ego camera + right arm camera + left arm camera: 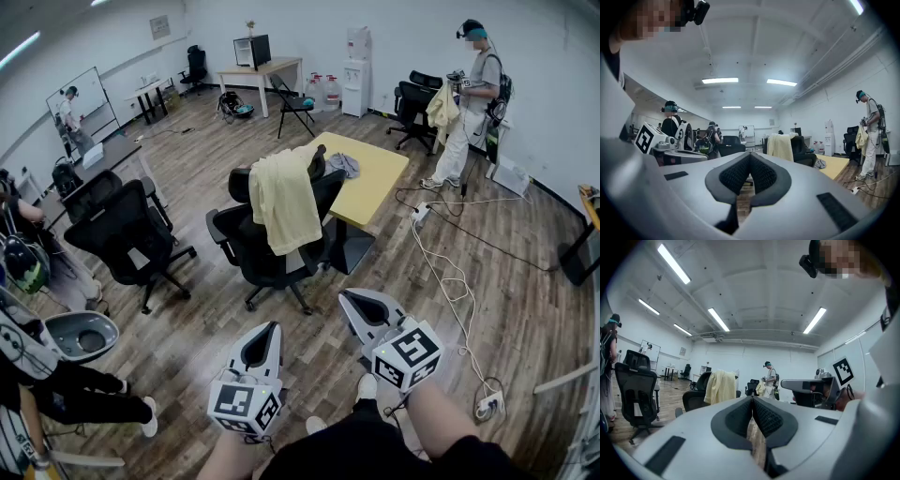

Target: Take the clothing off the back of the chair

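A pale yellow garment [285, 199] hangs over the back of a black office chair [267, 253] in the middle of the room, next to a yellow table [367, 176]. It also shows in the left gripper view as the garment [720, 386] and in the right gripper view as the garment [780, 146]. My left gripper [262, 341] and right gripper [364, 304] are held level near my body, well short of the chair. Both are shut with nothing between the pads.
A second black chair [127, 234] stands to the left. A grey cloth [342, 165] lies on the yellow table. White cables [450, 272] and a power strip [489, 405] trail over the wooden floor at right. Other people stand at the left edge and the far right [469, 98].
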Available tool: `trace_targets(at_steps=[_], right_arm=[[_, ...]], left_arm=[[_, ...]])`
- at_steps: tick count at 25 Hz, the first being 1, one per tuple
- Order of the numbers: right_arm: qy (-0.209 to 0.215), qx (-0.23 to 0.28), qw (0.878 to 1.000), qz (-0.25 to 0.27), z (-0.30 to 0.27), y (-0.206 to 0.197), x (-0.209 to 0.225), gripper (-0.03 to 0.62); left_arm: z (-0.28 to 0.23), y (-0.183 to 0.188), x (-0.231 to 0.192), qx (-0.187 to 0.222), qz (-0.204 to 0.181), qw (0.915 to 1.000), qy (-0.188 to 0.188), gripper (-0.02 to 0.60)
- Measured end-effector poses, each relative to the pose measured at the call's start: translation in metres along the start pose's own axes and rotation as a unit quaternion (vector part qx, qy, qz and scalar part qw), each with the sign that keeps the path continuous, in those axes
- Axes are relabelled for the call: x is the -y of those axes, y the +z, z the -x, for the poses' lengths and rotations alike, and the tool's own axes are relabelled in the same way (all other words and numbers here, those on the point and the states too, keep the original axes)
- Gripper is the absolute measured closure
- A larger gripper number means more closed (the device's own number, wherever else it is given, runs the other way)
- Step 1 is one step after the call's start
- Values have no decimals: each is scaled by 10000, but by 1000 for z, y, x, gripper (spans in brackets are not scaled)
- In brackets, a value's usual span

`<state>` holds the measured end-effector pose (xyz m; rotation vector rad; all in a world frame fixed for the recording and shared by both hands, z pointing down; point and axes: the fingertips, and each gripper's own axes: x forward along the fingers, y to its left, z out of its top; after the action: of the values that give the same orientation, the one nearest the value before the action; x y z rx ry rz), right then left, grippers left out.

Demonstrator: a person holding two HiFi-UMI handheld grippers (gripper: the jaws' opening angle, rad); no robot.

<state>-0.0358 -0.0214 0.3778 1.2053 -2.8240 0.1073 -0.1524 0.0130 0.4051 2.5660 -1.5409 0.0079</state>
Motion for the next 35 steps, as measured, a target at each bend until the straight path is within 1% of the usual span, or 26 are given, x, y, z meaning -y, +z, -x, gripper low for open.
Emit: trace_targets(at_steps=[9, 14, 18, 25, 35], right_arm=[[13, -15, 10000, -36, -3, -2, 1, 582], [68, 57, 9999, -116, 0, -3, 1, 582], [21, 8, 9999, -108, -1, -6, 4, 582], [88, -64, 9999, -99, -5, -9, 9, 580], [216, -131, 9996, -91, -22, -8, 35, 580]], left_arm=[[-1, -2, 1, -29, 27, 10000, -23, 563], [0, -6, 2, -39, 39, 10000, -18, 563], [-3, -9, 3, -76, 38, 10000, -29, 563], [-9, -15, 7, -162, 67, 9998, -60, 563], [-36, -13, 2, -166, 95, 9998, 62, 563]])
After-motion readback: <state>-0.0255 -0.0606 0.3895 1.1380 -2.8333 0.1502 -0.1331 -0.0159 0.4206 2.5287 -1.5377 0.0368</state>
